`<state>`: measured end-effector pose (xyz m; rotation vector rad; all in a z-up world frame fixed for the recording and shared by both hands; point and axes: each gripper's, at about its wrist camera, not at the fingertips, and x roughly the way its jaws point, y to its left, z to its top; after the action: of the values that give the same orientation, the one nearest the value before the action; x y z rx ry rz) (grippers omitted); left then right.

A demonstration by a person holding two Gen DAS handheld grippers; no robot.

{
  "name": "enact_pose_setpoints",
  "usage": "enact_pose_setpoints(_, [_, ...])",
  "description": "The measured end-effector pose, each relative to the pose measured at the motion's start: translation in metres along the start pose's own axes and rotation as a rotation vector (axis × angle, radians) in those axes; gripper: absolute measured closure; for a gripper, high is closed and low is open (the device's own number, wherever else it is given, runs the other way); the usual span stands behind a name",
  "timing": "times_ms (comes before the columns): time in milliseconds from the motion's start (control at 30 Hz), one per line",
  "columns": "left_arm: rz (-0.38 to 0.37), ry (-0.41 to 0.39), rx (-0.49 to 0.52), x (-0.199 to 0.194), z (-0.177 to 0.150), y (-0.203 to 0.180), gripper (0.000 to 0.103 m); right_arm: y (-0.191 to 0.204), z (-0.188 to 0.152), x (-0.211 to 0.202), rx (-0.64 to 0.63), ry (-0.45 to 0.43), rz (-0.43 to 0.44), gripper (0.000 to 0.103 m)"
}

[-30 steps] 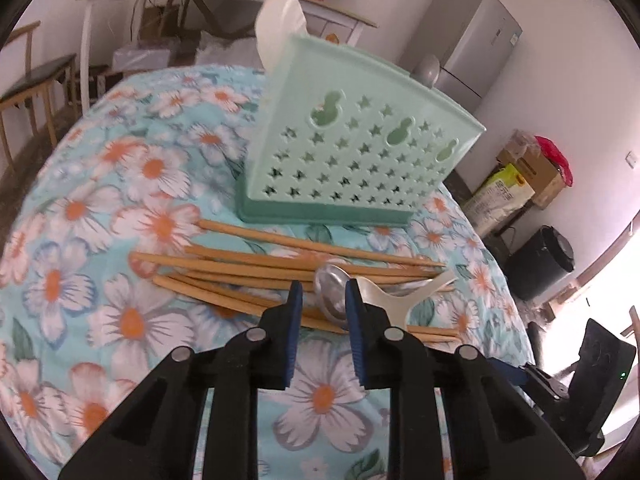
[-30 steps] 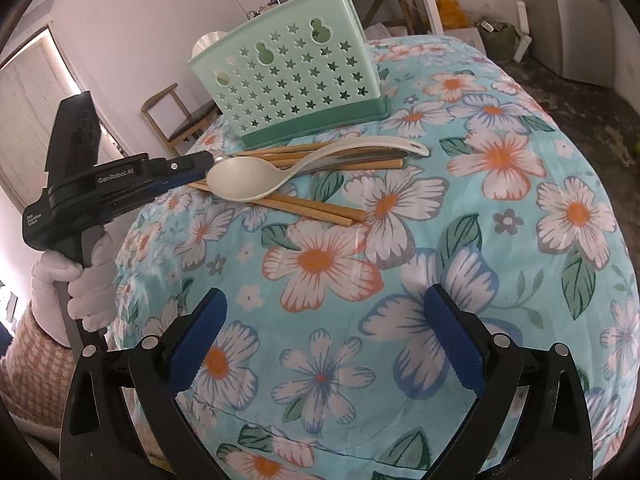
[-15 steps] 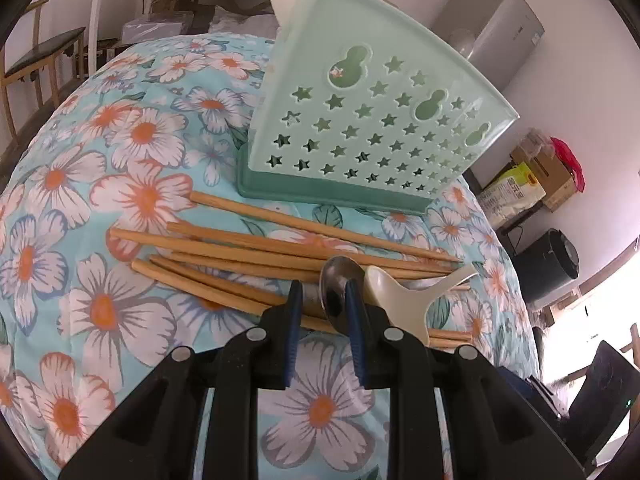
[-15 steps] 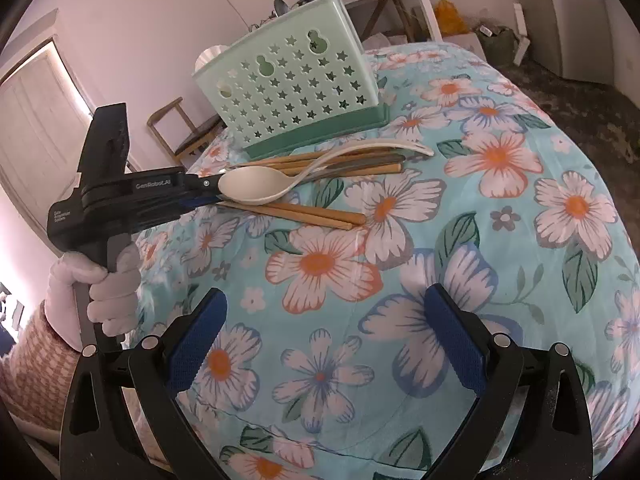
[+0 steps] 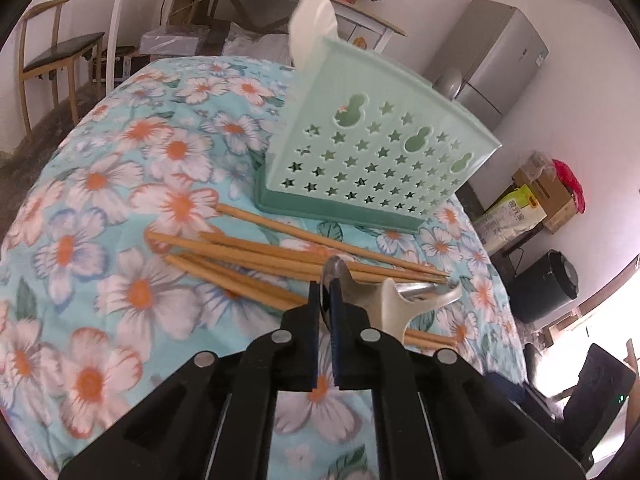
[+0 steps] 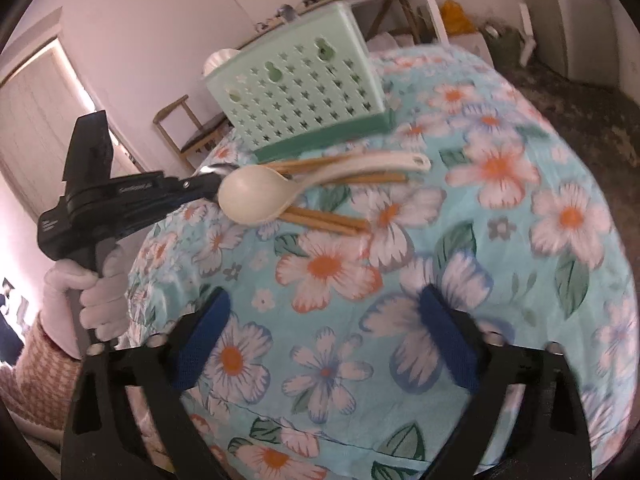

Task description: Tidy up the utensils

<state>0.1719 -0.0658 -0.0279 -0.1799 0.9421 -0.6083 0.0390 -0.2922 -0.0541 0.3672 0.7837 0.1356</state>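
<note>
Utensil holder (image 5: 372, 160): mint-green plastic, star and gourd cut-outs, darker green base; upright on the floral cloth just behind the loose utensils.
White spoon in holder (image 5: 314, 26): bowl end up, standing above the rim at the holder's left end in the left wrist view.
Chopsticks (image 5: 248, 256): several, light wood, lying flat in a loose fan in front of the holder, some crossing.
Metal spoon (image 5: 340, 280): shiny bowl on edge, clamped between closed blue pads.
Cream spoon (image 6: 256, 198): plastic, bowl facing up, lying over the chopsticks, handle pointing right in the right wrist view.
</note>
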Motion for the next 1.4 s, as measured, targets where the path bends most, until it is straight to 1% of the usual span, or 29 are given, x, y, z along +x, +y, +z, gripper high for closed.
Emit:
enact_pose_setpoints(33, [0.000,-0.001,-0.005,-0.007,-0.002,0.003,0.100,0.003,0.002,-0.002,-0.020,-0.008,-0.012,0.029])
enact_pose_setpoints(133, [0.010,-0.001,-0.018,-0.022,-0.008,0.014,0.100,0.024,0.012,-0.008,-0.136,-0.051,-0.055,0.038])
enact_pose_setpoints(233, [0.030,-0.008,-0.047,-0.036,-0.014,0.030,0.100,0.047,0.017,-0.007,-0.261,-0.082,-0.081,0.042])
enact_pose_setpoints(333, [0.056,-0.015,-0.083,-0.048,-0.022,0.049,0.100,0.073,0.017,0.006,-0.400,-0.084,-0.124,0.047])
enact_pose_setpoints(367, [0.061,-0.020,-0.094,-0.051,-0.024,0.055,0.100,0.081,0.015,0.012,-0.451,-0.082,-0.147,0.048])
enact_pose_setpoints(433, [0.067,-0.030,-0.122,-0.057,-0.028,0.068,0.100,0.092,0.012,0.025,-0.522,-0.082,-0.196,0.053])
enact_pose_setpoints(500, [0.072,-0.041,-0.139,-0.063,-0.031,0.078,0.100,0.101,0.010,0.038,-0.591,-0.082,-0.254,0.055])
enact_pose_setpoints(600, [0.082,-0.065,-0.145,-0.070,-0.033,0.089,0.100,0.109,0.009,0.055,-0.678,-0.080,-0.313,0.058])
enact_pose_setpoints(767, [0.085,-0.094,-0.137,-0.075,-0.032,0.097,0.100,0.117,0.010,0.077,-0.787,-0.068,-0.363,0.061])
enact_pose_setpoints(833, [0.079,-0.101,-0.141,-0.075,-0.032,0.100,0.100,0.118,0.010,0.085,-0.809,-0.058,-0.388,0.075])
enact_pose_setpoints(867, [0.078,-0.106,-0.140,-0.075,-0.032,0.101,0.100,0.118,0.010,0.090,-0.818,-0.053,-0.399,0.079])
enact_pose_setpoints(933, [0.083,-0.120,-0.134,-0.077,-0.032,0.102,0.100,0.117,0.013,0.092,-0.813,-0.049,-0.401,0.092])
enact_pose_setpoints(1000, [0.088,-0.138,-0.124,-0.081,-0.033,0.102,0.100,0.118,0.016,0.090,-0.802,-0.062,-0.400,0.098])
enact_pose_setpoints(1067, [0.088,-0.170,-0.115,-0.088,-0.032,0.101,0.101,0.119,0.022,0.079,-0.788,-0.094,-0.395,0.099])
enact_pose_setpoints(1167, [0.092,-0.222,-0.093,-0.101,-0.030,0.096,0.101,0.120,0.034,0.063,-0.730,-0.134,-0.369,0.100])
enact_pose_setpoints(1267, [0.068,-0.287,-0.069,-0.120,-0.024,0.087,0.101,0.114,0.052,0.041,-0.638,-0.178,-0.336,0.101])
enact_pose_setpoints(1400, [0.025,-0.390,-0.020,-0.149,-0.006,0.068,0.101,0.104,0.071,0.010,-0.520,-0.241,-0.282,0.102])
